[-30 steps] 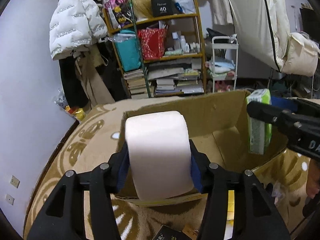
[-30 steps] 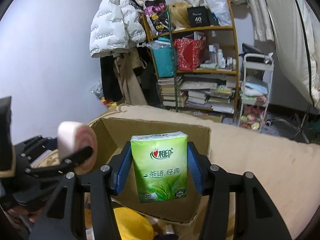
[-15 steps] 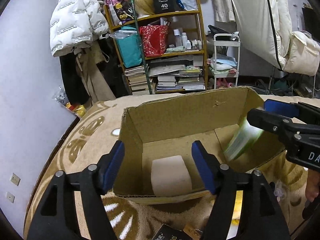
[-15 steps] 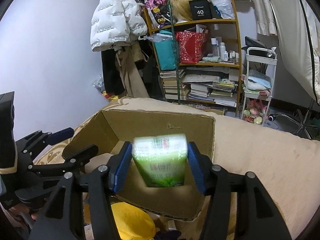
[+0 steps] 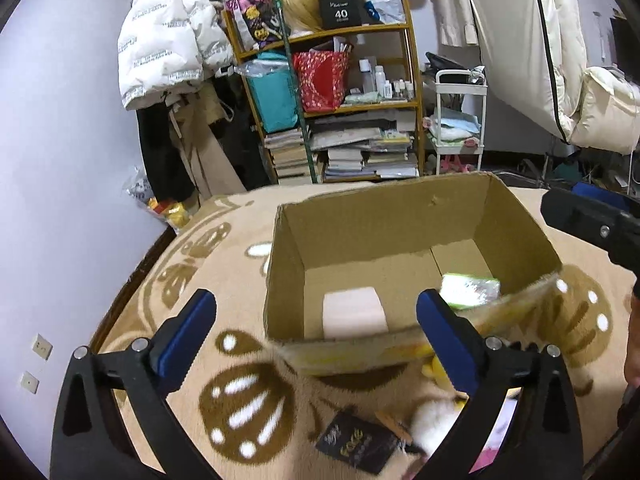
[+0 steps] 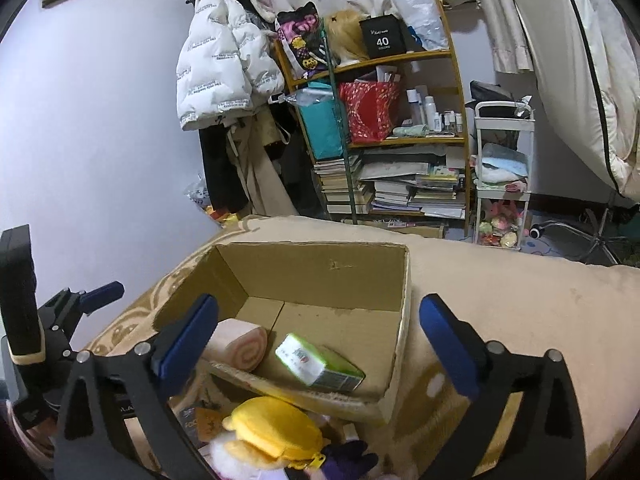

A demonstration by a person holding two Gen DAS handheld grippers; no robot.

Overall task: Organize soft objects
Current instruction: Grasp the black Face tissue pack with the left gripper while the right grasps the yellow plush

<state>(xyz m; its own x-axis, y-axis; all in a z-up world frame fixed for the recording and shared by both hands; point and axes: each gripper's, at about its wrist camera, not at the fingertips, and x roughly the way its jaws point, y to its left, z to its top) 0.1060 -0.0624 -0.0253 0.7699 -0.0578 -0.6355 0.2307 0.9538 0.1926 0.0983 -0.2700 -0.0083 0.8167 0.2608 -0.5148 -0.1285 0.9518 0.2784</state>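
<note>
Roll [image 6: 240,344] and tissue pack [image 6: 320,364] lie on the box [image 5: 400,216] floor, roll left of pack. We should back straight off the near wall before reaching for the plush [image 6: 272,428] below it. Left gripper [image 5: 316,324] and right gripper [image 6: 320,340] hover over that wall, jaws spread wide, holding nothing.

Black frames, blue pads

Left claw [image 5: 316,320] and right claw [image 6: 319,330] share matte black triangular arms, silver screws at the joints and ribbed blue pads [image 5: 185,330] lining the fingers.
</note>
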